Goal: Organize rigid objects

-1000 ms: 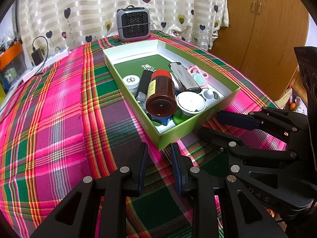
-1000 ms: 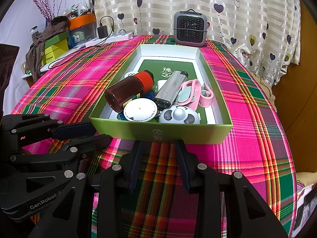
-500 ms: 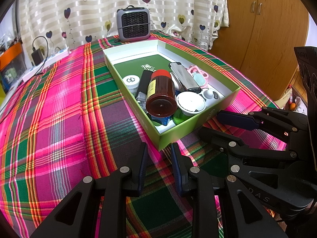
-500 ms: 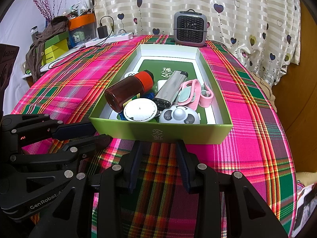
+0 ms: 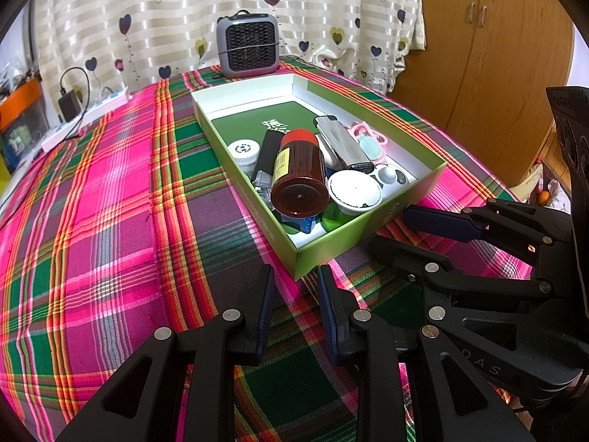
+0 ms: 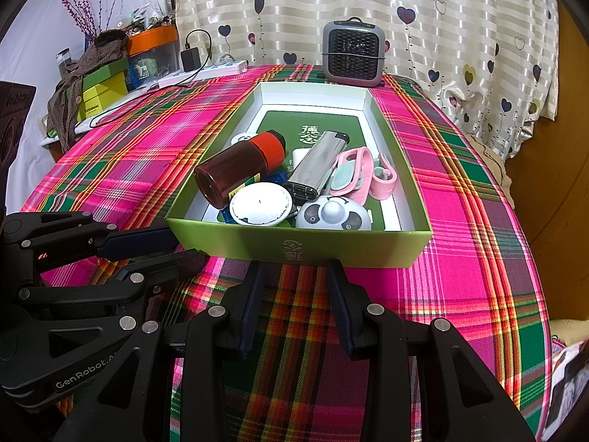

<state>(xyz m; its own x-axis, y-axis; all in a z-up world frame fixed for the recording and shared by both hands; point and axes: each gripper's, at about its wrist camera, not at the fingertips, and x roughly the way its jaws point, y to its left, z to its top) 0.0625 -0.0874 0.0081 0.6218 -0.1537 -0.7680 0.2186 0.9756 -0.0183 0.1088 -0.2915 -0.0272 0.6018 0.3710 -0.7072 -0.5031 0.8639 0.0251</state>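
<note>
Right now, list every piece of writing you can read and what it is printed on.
"GenRobot.A", cut off: black left gripper body.
"DAS", partial: black right gripper body.
White Chinese characters, illegible to me: dark green card inside the lime-green cardboard box.
Yellow label on the brown bottle: too small.
Yellow carton print: blurred.

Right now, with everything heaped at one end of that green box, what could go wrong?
The brown bottle lies tilted on top of other things, so it may roll if its neighbours are pulled out. The silver lighter leans over the pink clip; lifting one could drag the other. Both grippers sit close to the box's near wall and might shove it.
</note>
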